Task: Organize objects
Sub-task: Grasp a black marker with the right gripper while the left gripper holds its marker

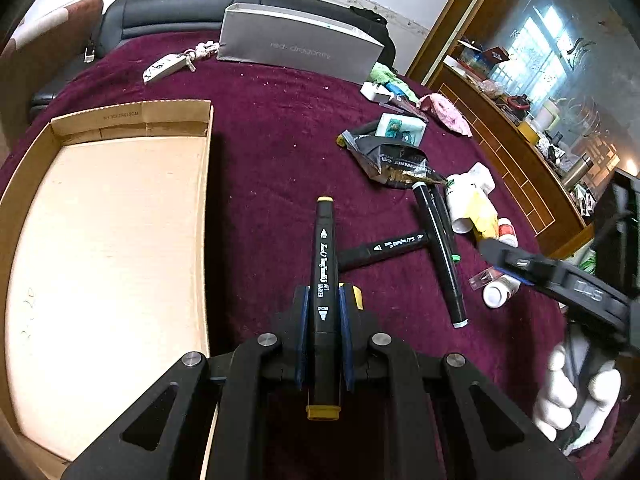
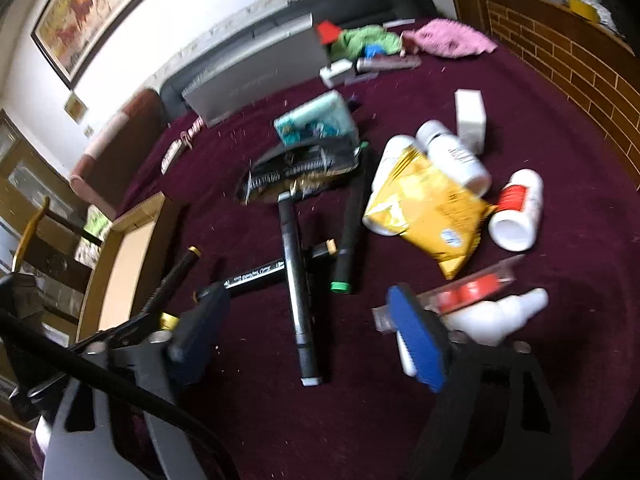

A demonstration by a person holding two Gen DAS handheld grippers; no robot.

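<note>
On the maroon tabletop (image 1: 272, 140), largest item first: the open cardboard box (image 1: 108, 248) sits at the left, its floor bare — nothing sorted into it yet, as far as visible. Progress judged early. Left tongs (image 1: 324, 312) are clenched on a yellow-capped black marker (image 1: 323, 280), held lengthwise between the blue pads and lifted above the cloth just right of the box wall; likely the first item bound for the box. Right tongs (image 2: 304, 332) are released, jaws apart, nothing between the pads, hanging over a grey-capped marker (image 2: 296, 280) that lies across a second black marker (image 2: 256, 274); a green-capped marker (image 2: 350, 232) lies just beside them.

Left to sort: the yellow snack bag (image 2: 428, 216), white bottles (image 2: 452, 156), a red-labelled bottle (image 2: 518, 212), a black foil pouch (image 2: 296, 172), a teal packet (image 2: 316, 120).

Surface: velvety cloth, flecked with crumbs. Room: grey carton (image 1: 296, 40) at the far edge, dark sofa (image 1: 168, 12) behind, wooden cabinet (image 1: 520, 128) at the right, framed picture (image 2: 92, 8) on the wall. Right view is motion-blurred.
</note>
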